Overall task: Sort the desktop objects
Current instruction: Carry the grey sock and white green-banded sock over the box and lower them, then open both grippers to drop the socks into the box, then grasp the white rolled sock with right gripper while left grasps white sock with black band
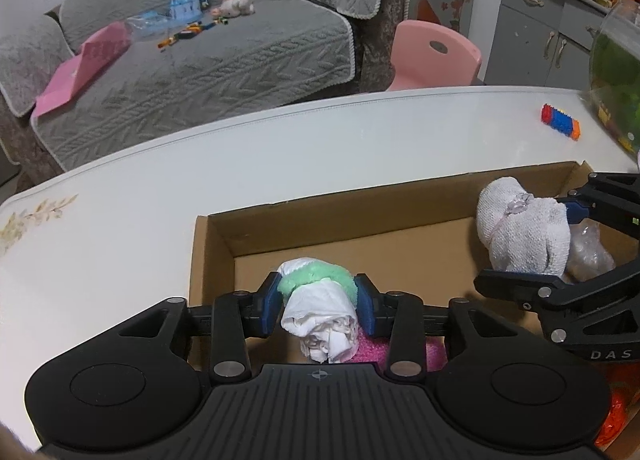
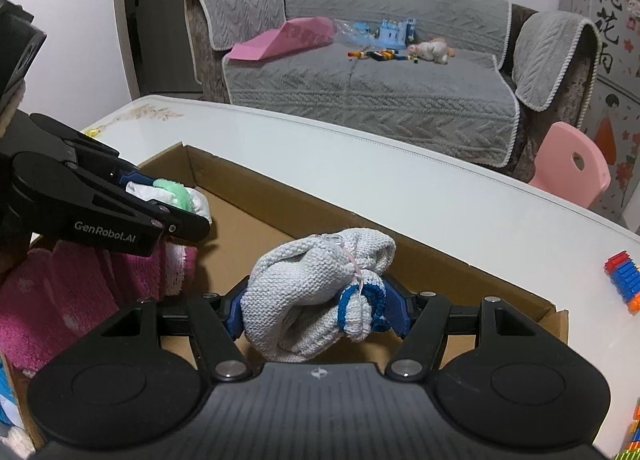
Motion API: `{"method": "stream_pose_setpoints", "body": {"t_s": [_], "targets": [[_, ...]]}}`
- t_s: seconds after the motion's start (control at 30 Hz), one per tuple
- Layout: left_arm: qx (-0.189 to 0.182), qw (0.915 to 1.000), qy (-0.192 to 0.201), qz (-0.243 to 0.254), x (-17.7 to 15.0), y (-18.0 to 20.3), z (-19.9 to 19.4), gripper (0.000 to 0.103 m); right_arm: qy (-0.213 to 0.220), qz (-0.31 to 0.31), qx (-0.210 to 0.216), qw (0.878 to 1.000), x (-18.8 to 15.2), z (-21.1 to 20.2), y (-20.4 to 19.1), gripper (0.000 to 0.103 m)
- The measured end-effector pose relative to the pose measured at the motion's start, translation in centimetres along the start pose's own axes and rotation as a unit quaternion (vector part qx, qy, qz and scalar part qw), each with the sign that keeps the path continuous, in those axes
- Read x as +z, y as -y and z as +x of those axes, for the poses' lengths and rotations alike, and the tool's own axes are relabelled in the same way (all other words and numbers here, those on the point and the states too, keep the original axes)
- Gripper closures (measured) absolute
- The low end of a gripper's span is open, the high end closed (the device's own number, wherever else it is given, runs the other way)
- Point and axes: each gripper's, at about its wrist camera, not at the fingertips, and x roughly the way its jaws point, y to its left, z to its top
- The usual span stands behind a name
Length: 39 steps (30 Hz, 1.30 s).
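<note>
My left gripper (image 1: 318, 302) is shut on a rolled white-and-green sock bundle (image 1: 320, 312) and holds it over the near left part of an open cardboard box (image 1: 212, 248). My right gripper (image 2: 318, 310) is shut on a grey knit sock bundle with blue cuffs (image 2: 316, 292), held over the same box (image 2: 500, 284). The grey bundle also shows in the left wrist view (image 1: 520, 232), with the right gripper (image 1: 536, 244) around it. The left gripper (image 2: 160, 200) and its green-white bundle (image 2: 176, 196) show at the left of the right wrist view.
A pink fuzzy cloth (image 2: 60, 292) lies in the box's near left end, a crinkled clear plastic piece (image 1: 588, 248) at its right. A red-blue-orange brick stack (image 1: 560, 124) lies on the white table (image 1: 280, 148). A green-filled glass bowl (image 1: 616, 72) stands far right. Pink chair (image 1: 432, 56) and sofa behind.
</note>
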Motion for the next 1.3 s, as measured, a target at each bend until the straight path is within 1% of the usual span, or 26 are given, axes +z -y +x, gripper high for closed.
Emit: {"method": "stream_pose_setpoints", "body": {"t_s": [0.03,0.1,0.13,0.17,0.2,0.23,0.33,0.43,0.53,0.57,0.6,0.63,0.67,0.73,0.77,0.83,0.9,0.97,1.03,1.17,1.23,1.3], "targets": [[0.004,1.0000,-0.002,0.001,0.0,0.0,0.0,0.048,-0.001,0.000,0.000,1.000,0.1,0.1,0.0,0.039],[0.014,0.9999,0.004,0.008,0.0,0.2,-0.3,0.030,-0.001,-0.003,-0.007,1.000,0.1,-0.1,0.0,0.035],[0.018,0.9997,0.008,0.012,0.0,0.4,-0.6,0.025,0.003,-0.002,-0.010,1.000,0.1,-0.3,0.0,0.035],[0.022,0.9995,0.015,0.018,0.0,0.6,-1.0,0.017,0.007,-0.001,-0.010,1.000,0.3,-0.6,0.1,0.032],[0.024,0.9992,0.021,0.022,0.0,0.8,-1.4,0.015,0.014,0.001,-0.009,1.000,0.4,-1.1,0.2,0.025],[0.024,0.9990,0.027,0.026,0.0,1.0,-1.9,0.015,0.021,0.004,-0.010,1.000,0.5,-1.6,0.3,0.023],[0.019,0.9987,0.038,0.029,-0.2,1.4,-3.6,0.012,0.036,0.004,-0.016,0.999,1.0,-3.3,0.4,0.022],[0.020,0.9971,0.068,0.028,-0.8,1.3,-7.2,0.012,0.061,-0.001,-0.023,0.998,1.3,-6.2,0.3,0.022],[0.023,0.9938,0.108,0.014,-2.2,0.7,-11.4,0.005,0.097,0.003,-0.026,0.995,0.6,-10.3,0.3,0.017],[0.029,0.9923,0.121,0.008,-3.0,0.3,-13.0,0.000,0.111,0.006,-0.026,0.993,0.0,-11.9,0.3,0.015],[0.037,0.9901,0.135,0.004,-4.1,-0.1,-14.5,0.000,0.124,0.009,-0.026,0.992,-0.4,-13.4,0.4,0.013],[0.044,0.9887,0.143,0.001,-4.9,-0.3,-15.6,0.000,0.136,0.013,-0.027,0.990,-1.2,-14.8,0.3,0.012],[0.053,0.9874,0.149,-0.005,-6.4,-0.8,-16.9,0.000,0.150,0.016,-0.026,0.988,-2.3,-16.5,0.2,0.009],[0.067,0.9859,0.152,-0.020,-9.2,-1.5,-18.5,0.000,0.168,0.025,-0.028,0.985,-4.8,-19.0,-0.1,0.008],[0.072,0.9855,0.151,-0.027,-10.6,-1.9,-19.0,0.000,0.174,0.030,-0.030,0.984,-5.9,-19.7,-0.4,0.006],[0.084,0.9854,0.141,-0.046,-12.9,-2.5,-19.3,0.000,0.180,0.047,-0.031,0.982,-8.2,-20.8,-0.7,0.005],[0.089,0.9866,0.119,-0.066,-15.3,-3.0,-18.7,0.000,0.179,0.061,-0.038,0.981,-10.2,-20.8,-1.1,0.005],[0.093,0.9875,0.098,-0.081,-16.6,-3.2,-17.6,0.001,0.170,0.073,-0.034,0.982,-12.1,-20.2,-1.5,0.005],[0.104,0.9880,0.082,-0.080,-17.8,-2.8,-16.2,0.001,0.154,0.091,-0.028,0.983,-13.3,-18.8,-1.6,0.005],[0.127,0.9887,0.068,-0.042,-19.0,-1.7,-14.1,0.003,0.137,0.088,-0.032,0.986,-14.6,-16.7,-2.5,0.008],[0.122,0.9886,0.079,-0.040,-19.4,-1.5,-13.9,0.003,0.131,0.082,-0.042,0.987,-15.1,-16.3,-2.6,0.008],[0.120,0.9889,0.079,-0.039,-19.5,-1.4,-13.8,0.003,0.129,0.089,-0.045,0.987,-15.0,-15.8,-2.5,0.008]]}}
